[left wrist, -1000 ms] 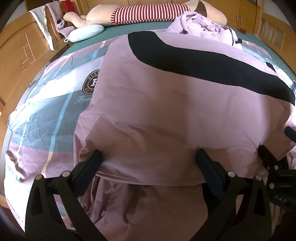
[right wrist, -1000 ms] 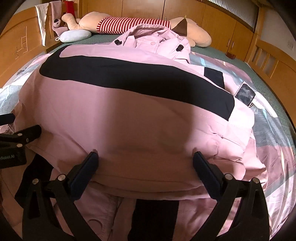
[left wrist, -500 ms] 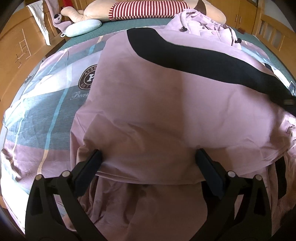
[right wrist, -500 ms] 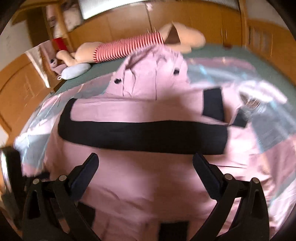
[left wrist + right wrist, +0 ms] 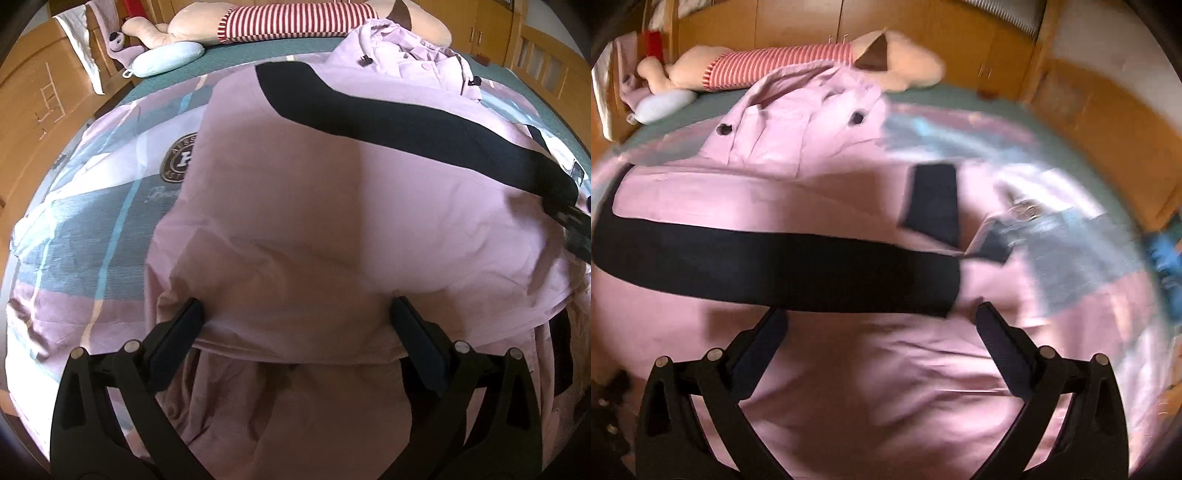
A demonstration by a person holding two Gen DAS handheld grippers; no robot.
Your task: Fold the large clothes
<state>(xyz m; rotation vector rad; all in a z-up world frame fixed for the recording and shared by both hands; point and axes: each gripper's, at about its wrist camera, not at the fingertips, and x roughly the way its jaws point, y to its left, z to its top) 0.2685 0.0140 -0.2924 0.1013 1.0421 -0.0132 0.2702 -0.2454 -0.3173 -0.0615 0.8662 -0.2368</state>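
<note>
Pink jacket with a black band (image 5: 332,206) lies spread on the patterned bed cover (image 5: 85,229). Left gripper (image 5: 295,325) fingers released wide astride its folded hem; right gripper (image 5: 879,325) likewise spread, above it.

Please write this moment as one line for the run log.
left hand-held gripper: open, at folded hem | right hand-held gripper: open, over pink jacket | jacket on bed | view blurred

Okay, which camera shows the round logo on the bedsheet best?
The left wrist view: the round logo shows sharply on the bedsheet, partly tucked under the pink coat. The right wrist view is blurred and doesn't show it.
</note>
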